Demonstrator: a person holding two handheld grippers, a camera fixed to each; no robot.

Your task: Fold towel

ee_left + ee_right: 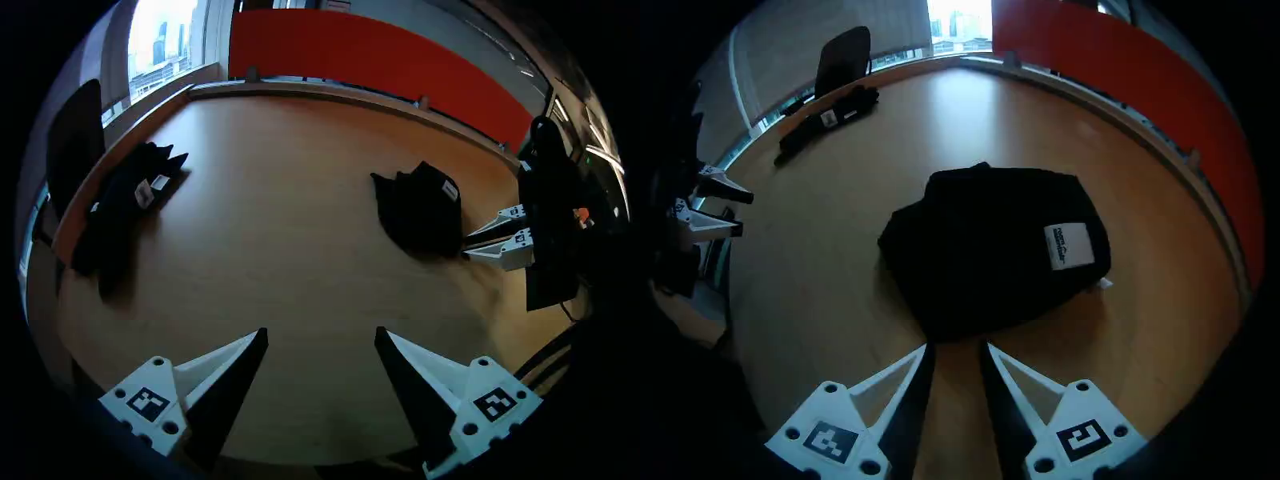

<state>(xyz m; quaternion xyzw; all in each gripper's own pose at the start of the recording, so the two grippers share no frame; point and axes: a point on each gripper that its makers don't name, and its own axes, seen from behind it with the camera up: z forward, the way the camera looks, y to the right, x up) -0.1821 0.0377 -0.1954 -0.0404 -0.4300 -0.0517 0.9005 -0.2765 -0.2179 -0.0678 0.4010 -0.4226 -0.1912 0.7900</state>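
Left gripper view looks over a wooden worktop [304,240], and the black towel [420,208] lies on it as a thick bundle, already folded together. A white label [450,190] sits on top of the towel. The left tool [320,330] hangs above bare wood, well apart from the towel, on its near side. Its two fingers stand wide apart and there is nothing between them.

Just beside the towel, at its right edge in this view, is the right tool [466,246], with a dark sleeve [552,208] behind it. Far from the towel, at the other end of the worktop, lies a second black cloth [128,200] in a long heap. Beyond the towel a red wall panel [376,56] follows the back edge of the worktop.

Right gripper view shows the towel from close by. The tips of the right tool come right up to its near edge. These fingers are a little apart, with a narrow gap, and no cloth is between them. I cannot tell if the tips touch the fabric. The left tool appears to the left of the towel, well apart from it, and the second cloth lies beyond the towel, near a dark chair [840,56].
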